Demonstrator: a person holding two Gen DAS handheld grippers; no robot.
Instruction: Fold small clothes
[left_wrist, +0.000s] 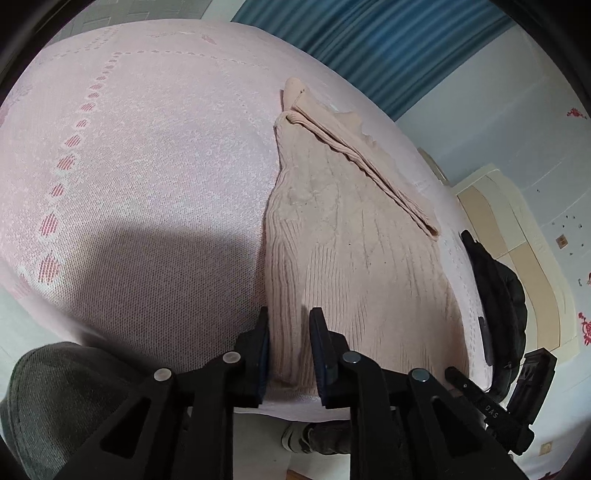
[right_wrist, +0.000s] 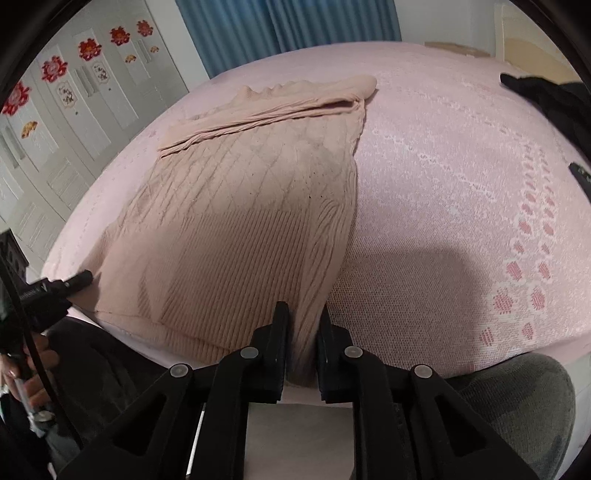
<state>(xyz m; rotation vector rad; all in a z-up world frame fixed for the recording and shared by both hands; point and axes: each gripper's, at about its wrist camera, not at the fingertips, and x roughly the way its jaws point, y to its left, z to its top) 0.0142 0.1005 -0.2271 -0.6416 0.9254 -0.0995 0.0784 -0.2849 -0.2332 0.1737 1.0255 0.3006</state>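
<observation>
Beige knit garment (left_wrist: 354, 258) spread flat on the pink bedspread (left_wrist: 147, 184), hem toward the near edge of the bed, body running away toward the blue curtain (left_wrist: 388, 48). Across its far end, a thinner piece of the same colour bunched into a long twisted fold (left_wrist: 354, 147), lying on top of the knit and slanting across it. Left gripper (left_wrist: 289, 354) at the near hem, on the garment's left corner: fingers apart, one pad (left_wrist: 263, 354) at the outer side edge of the cloth and the other on top of the ribbed fabric, with a raised strip of knit between them; whether the pads press the cloth, impossible to tell. Right gripper (right_wrist: 303, 347) at the opposite near corner, fingers likewise set narrowly apart around a gathered ridge of the ribbed edge (right_wrist: 306, 332), cloth standing up between the pads (right_wrist: 281, 343); actual clamping not clear from this view either. Diamond-pattern knit (right_wrist: 258, 173) visible higher up the body, plain ribbing nearer the hem. Dark shadow on the bedspread beside the garment in both views. In the right wrist view, tip of the other tool (right_wrist: 79, 280) touching the far hem corner, held by a hand (right_wrist: 33, 373) at lower left. Black bag or jacket (left_wrist: 495, 295) at the bed's right edge, just beside the garment. White wardrobe doors with red paper cut-outs (right_wrist: 53, 68) behind. Grey trouser knee (left_wrist: 55, 398) low in the frame.
</observation>
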